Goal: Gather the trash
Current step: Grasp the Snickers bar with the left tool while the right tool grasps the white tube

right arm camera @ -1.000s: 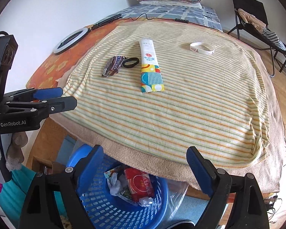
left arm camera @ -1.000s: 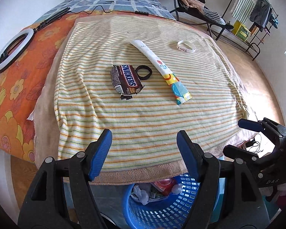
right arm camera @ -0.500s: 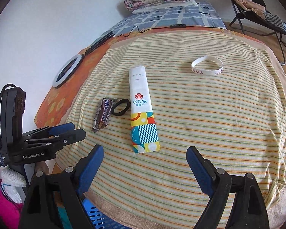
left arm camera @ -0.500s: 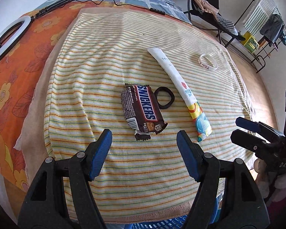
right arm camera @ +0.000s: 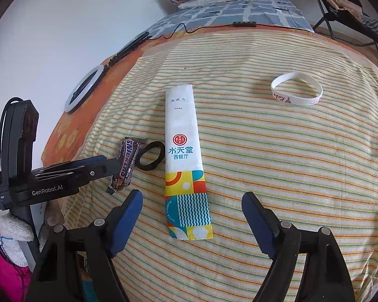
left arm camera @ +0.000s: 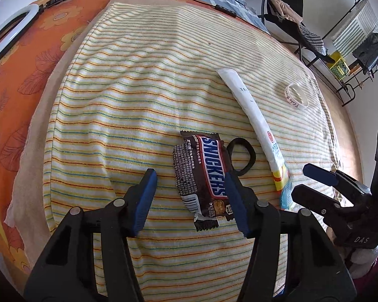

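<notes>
Both claws have dropped from the basket toward the striped blanket; left gripper, narrowing but ungripped, straddles the brown Snickers wrapper; right gripper, released, frames the long white paper packet.

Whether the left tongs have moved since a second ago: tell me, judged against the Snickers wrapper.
Yes. The left tongs have advanced over the striped blanket to straddle the Snickers wrapper, which lay far ahead earlier; their jaws have been closing, not yet gripping.

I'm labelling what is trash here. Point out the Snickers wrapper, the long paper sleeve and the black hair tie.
Snickers wrapper [left arm camera: 206, 173]: left wrist view, on the logo.
long paper sleeve [right arm camera: 181, 148]: right wrist view, on the blue print.
black hair tie [right arm camera: 151, 159]: right wrist view, on its near band.
</notes>
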The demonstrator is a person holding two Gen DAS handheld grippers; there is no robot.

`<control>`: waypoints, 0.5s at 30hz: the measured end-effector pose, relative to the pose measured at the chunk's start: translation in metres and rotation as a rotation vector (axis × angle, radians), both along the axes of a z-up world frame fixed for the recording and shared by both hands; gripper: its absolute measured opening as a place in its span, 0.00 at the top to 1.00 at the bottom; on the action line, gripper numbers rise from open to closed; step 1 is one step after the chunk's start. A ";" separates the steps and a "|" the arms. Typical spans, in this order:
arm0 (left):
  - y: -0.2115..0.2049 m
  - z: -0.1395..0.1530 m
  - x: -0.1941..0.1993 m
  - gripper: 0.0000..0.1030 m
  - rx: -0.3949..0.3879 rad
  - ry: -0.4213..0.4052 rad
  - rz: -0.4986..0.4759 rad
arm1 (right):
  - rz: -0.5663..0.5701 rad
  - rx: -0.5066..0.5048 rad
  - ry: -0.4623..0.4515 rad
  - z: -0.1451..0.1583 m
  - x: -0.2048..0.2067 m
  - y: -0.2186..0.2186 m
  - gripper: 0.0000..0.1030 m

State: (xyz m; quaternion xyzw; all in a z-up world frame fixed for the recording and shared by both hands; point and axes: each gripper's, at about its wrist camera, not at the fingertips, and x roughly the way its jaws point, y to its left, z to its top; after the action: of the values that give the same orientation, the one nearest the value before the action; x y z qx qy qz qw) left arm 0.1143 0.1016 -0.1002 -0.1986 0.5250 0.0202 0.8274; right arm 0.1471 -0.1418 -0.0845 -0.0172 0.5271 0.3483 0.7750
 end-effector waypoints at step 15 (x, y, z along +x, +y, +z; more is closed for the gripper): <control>-0.003 0.000 0.009 0.95 0.084 -0.032 -0.001 | 0.033 -0.096 -0.075 -0.013 0.009 0.037 0.43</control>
State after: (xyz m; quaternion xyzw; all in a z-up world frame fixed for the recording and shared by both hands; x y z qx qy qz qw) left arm 0.1229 0.0989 -0.1004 -0.1639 0.5106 0.0386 0.8432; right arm 0.1560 -0.1049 -0.0970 -0.0762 0.5133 0.3346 0.7866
